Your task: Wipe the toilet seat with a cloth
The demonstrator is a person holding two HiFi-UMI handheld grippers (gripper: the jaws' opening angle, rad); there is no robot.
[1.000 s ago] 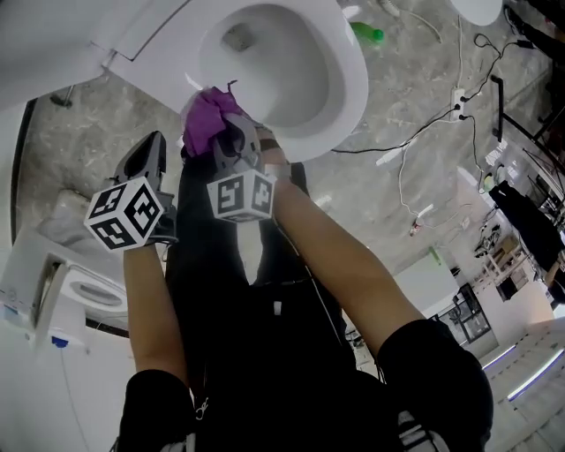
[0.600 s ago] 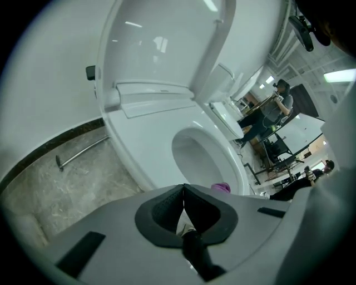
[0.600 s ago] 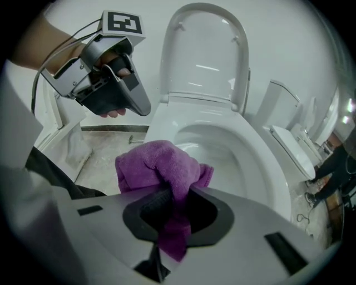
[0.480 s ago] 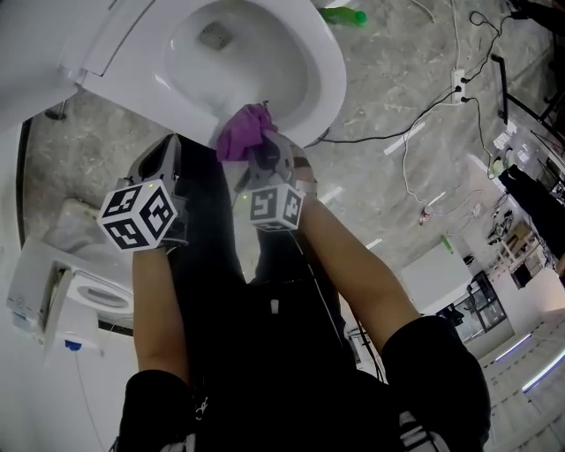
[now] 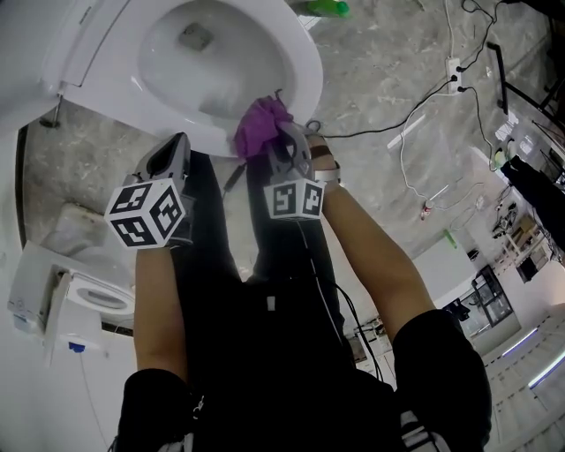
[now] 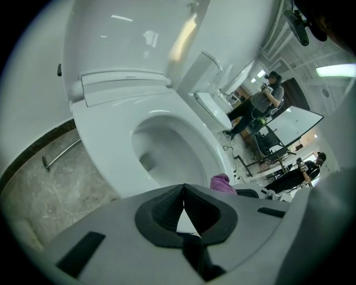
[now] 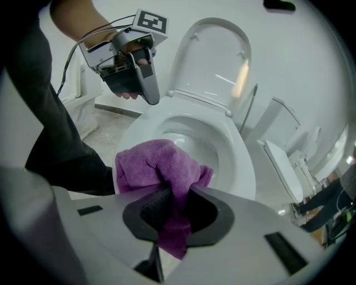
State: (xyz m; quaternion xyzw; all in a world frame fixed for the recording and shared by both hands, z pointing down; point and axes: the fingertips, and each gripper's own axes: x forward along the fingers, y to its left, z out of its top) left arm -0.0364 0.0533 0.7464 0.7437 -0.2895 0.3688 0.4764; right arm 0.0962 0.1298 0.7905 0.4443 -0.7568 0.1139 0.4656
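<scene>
Fluffy cloth (image 7: 158,167), glossy smooth toilet seat (image 7: 242,161), mottled stone-look floor (image 5: 397,62)

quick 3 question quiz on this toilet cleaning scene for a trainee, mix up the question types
1. Which claw holds the purple cloth? A left, B right, C neither
2. True or false: the toilet lid is raised.
3. What colour is the bottle lying on the floor?

Key: 1 B, the right claw is shut on it. 2 true. 3 green.
</scene>
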